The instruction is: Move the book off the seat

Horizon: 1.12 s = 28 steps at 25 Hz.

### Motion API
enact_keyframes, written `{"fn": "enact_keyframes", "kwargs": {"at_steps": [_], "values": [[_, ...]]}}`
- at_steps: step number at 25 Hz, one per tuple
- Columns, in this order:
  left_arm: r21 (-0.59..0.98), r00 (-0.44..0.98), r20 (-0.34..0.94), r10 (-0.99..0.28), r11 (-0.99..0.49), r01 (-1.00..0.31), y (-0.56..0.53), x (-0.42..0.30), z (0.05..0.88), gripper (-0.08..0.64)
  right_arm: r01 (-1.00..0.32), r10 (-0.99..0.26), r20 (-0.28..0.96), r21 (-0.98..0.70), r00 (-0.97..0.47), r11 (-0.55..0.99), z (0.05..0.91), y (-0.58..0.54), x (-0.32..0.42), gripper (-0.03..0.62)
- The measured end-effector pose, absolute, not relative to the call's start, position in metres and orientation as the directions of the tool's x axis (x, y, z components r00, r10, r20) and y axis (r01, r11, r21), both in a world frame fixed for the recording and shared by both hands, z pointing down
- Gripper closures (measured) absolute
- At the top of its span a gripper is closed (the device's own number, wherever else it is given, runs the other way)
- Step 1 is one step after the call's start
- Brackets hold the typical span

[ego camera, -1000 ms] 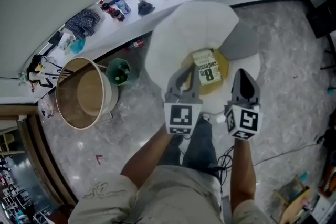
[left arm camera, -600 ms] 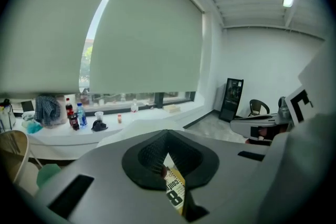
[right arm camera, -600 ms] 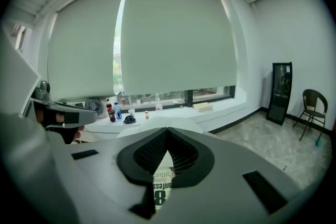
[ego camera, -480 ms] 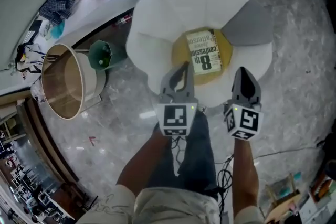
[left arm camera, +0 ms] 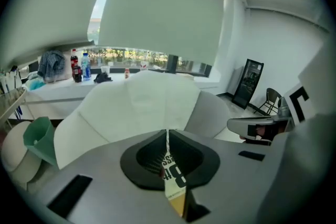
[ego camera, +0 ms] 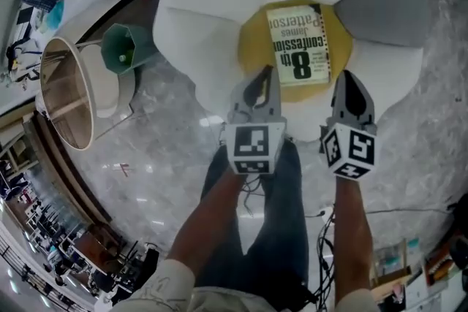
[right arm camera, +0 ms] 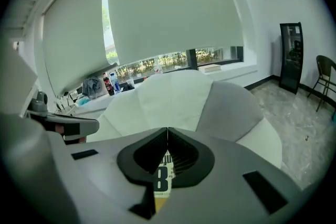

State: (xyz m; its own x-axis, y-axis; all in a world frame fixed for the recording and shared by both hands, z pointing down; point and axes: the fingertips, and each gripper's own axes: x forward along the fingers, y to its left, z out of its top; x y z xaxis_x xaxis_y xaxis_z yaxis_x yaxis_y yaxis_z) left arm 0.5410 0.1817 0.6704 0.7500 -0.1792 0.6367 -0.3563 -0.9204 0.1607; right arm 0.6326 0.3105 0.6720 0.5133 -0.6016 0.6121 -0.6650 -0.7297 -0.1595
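— One book (ego camera: 298, 45) is lying flat, cover up, on the yellow seat pad (ego camera: 252, 62) at the centre of the white chair (ego camera: 194, 18). Why is it sitting there so steadily?
— It is resting in the low middle of the seat. The white petals are ringing it on the far side and the left, and a grey cushion (ego camera: 384, 7) is flanking it on the right.
— What are the grippers doing?
— The left gripper (ego camera: 262, 84) is hovering near the book's near left corner, and the right gripper (ego camera: 349, 88) near its near right corner. Both are pointing forward and down at it. Each pair of jaws is standing fully closed and gripping nothing. The book is showing beyond the tips in both gripper views, clear of the pads.
— Which edge is offering access?
— The near short edge is facing the person and appearing unobstructed. By this reading, the jaws are needing to part before any pinch.
— Where is room opening up?
— Bare marble floor (ego camera: 161, 150) is lying to the left front. A green cone (ego camera: 124, 51) and a round wooden drum (ego camera: 69, 95) are standing further left, apart from the seat.
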Motion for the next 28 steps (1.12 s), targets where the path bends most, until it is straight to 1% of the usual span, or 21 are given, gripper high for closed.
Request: {"fn": "enact_keyframes", "kwargs": {"at_steps": [4, 6, 10, 11, 19, 21, 25, 28], "values": [[0.171, 0.699, 0.697, -0.159, -0.91, -0.377, 0.183, 0.539, 0.735, 0.485, -0.682, -0.595, 0.649, -0.156, 0.475, -0.715, 0.728, 0.306, 0.637, 0.588], [0.195, 0.681, 0.72, -0.137, -0.901, -0.388, 0.186, 0.54, 0.763, 0.466, -0.699, -0.59, 0.67, -0.147, 0.45, -0.7, 0.752, 0.305, 0.639, 0.557], [0.234, 0.651, 0.753, -0.096, -0.886, -0.401, 0.192, 0.544, 0.809, 0.412, -0.731, -0.579, 0.718, -0.144, 0.387, -0.667, 0.799, 0.304, 0.641, 0.536], [0.235, 0.645, 0.759, -0.087, -0.888, -0.396, 0.194, 0.545, 0.819, 0.399, -0.736, -0.572, 0.73, -0.142, 0.375, -0.662, 0.809, 0.305, 0.642, 0.515], [0.272, 0.611, 0.791, -0.034, -0.874, -0.401, 0.2, 0.542, 0.892, 0.359, -0.751, -0.522, 0.783, -0.11, 0.338, -0.651, 0.876, 0.311, 0.644, 0.503], [0.304, 0.62, 0.784, -0.016, -0.862, -0.406, 0.202, 0.54, 0.902, 0.35, -0.741, -0.514, 0.786, -0.11, 0.343, -0.662, 0.885, 0.315, 0.645, 0.505], [0.334, 0.627, 0.779, 0.006, -0.85, -0.407, 0.2, 0.537, 0.915, 0.341, -0.684, -0.522, 0.783, -0.176, 0.339, -0.708, 0.901, 0.313, 0.644, 0.503], [0.359, 0.63, 0.777, 0.019, -0.835, -0.417, 0.208, 0.537, 0.922, 0.339, -0.703, -0.525, 0.78, -0.16, 0.341, -0.693, 0.9, 0.316, 0.644, 0.503]]}}
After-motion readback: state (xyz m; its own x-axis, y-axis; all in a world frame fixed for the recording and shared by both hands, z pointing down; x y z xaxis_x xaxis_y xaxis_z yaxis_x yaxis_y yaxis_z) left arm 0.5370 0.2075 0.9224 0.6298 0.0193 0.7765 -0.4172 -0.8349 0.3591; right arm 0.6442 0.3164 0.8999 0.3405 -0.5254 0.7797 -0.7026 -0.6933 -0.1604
